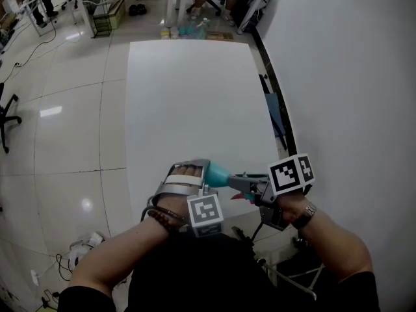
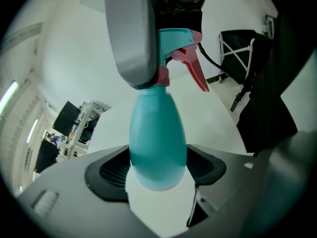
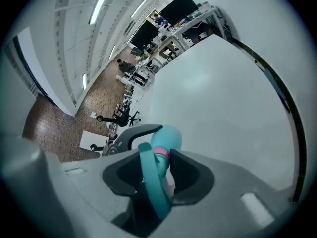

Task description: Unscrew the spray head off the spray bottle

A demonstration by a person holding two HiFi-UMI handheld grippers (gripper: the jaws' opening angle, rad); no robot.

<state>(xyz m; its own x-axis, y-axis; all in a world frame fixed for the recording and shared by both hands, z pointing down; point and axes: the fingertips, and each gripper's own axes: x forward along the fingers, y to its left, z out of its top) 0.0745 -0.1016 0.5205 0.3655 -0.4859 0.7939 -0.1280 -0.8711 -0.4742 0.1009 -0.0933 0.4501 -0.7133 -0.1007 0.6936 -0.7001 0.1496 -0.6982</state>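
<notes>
Where it is: the bottle (image 2: 158, 133) is held off the white worktop (image 1: 195, 96), close in front of me, lying roughly level between both tools.
Left hand-held gripper (image 2: 158, 170): jaws wide and clamped across the bottle's fat lower body, pads on either side.
Right hand-held gripper (image 3: 158, 175): jaws partway in, closed on the head (image 3: 151, 182) just by the pink collar (image 3: 161, 154).
Shapes: teal body, rounded and tapering to a narrow neck; angular teal head with a thin pink trigger (image 2: 195, 71) sticking out.
Materials: smooth, glossy plastic all over, as far as I can judge; the pads look ribbed and dark.
Handling: I read it as light. I can't tell whether it holds liquid. The smooth, curved belly could spin in the left pads when I twist, so I'd keep that grip firm but not crushing, since thin walls may flex.
Where to hold: body at its widest for the left; for the right, the head's flat sides beside the collar, clear of the trigger, which looks the easiest part to snap.
</notes>
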